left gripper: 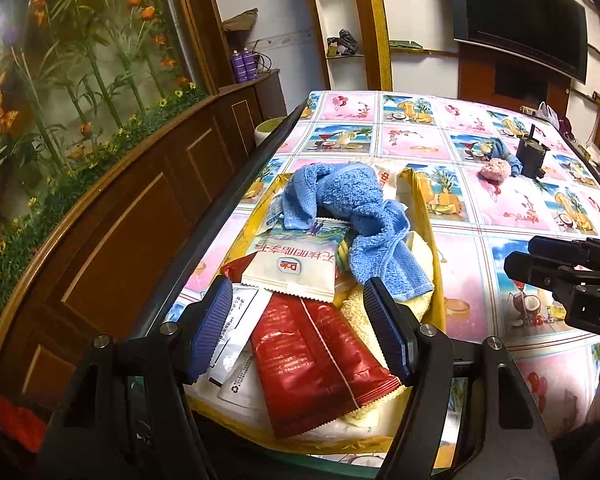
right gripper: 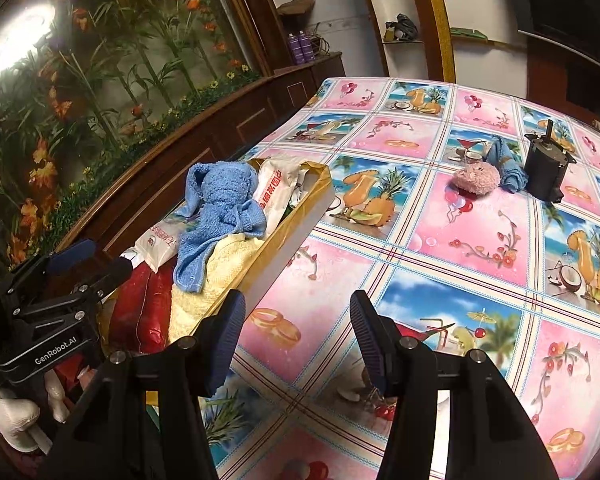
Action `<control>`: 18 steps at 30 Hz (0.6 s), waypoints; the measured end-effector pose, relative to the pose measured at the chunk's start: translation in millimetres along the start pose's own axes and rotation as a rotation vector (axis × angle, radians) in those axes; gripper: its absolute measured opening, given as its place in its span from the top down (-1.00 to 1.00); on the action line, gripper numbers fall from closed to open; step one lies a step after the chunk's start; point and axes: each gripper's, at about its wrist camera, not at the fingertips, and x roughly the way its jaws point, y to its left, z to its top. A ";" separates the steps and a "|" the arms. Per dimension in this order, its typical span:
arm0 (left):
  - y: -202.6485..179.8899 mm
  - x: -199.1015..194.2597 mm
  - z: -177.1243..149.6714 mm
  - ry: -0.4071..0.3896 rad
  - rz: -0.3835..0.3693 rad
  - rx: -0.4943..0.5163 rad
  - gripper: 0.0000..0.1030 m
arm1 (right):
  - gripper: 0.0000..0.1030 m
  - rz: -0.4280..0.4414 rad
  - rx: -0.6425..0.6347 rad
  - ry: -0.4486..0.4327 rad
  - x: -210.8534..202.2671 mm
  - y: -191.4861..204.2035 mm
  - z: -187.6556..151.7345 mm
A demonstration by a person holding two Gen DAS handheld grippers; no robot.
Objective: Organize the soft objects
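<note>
Blue ribbed pads of the left claw (left gripper: 300, 328) are standing apart at the bottom of the left wrist view, clamping nothing, with a red packet (left gripper: 320, 364) lying between and under them. Just beyond, a white snack packet (left gripper: 292, 260) is overlapping it, and a blue towel (left gripper: 356, 216) is draping across the heap toward the upper middle, over a pale yellow towel (left gripper: 416, 268). All of this is sitting inside a shallow yellow-rimmed box (left gripper: 438, 248) near the left table edge.

Over in the right wrist view, the right claw (right gripper: 296, 340) is also standing apart and empty, hovering over the bare patterned tablecloth (right gripper: 440, 248) beside the box's long white wall (right gripper: 288, 244).

What is still lying loose is in the upper right of both views: a pink plush toy (right gripper: 474, 178) touching a second small blue cloth (right gripper: 508, 168), next to a black motor-like block (right gripper: 546, 168). They are lying well ahead of the right claw and slightly to its right, so the right hand looks the nearer one for fetching them.

Much of the box's contents is buried under the towels, and the small blue cloth is partly hidden behind the plush, so its shape is hard to make out.
</note>
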 end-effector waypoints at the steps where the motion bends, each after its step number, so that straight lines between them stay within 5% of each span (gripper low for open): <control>1: 0.8 0.6 -0.5 0.001 0.003 0.000 -0.34 | -0.06 0.000 -0.001 0.002 0.8 0.5 -0.3; 18: 1.1 8.5 -6.6 0.034 0.034 0.005 -0.34 | -0.06 0.012 -0.003 0.026 8.7 2.2 -6.3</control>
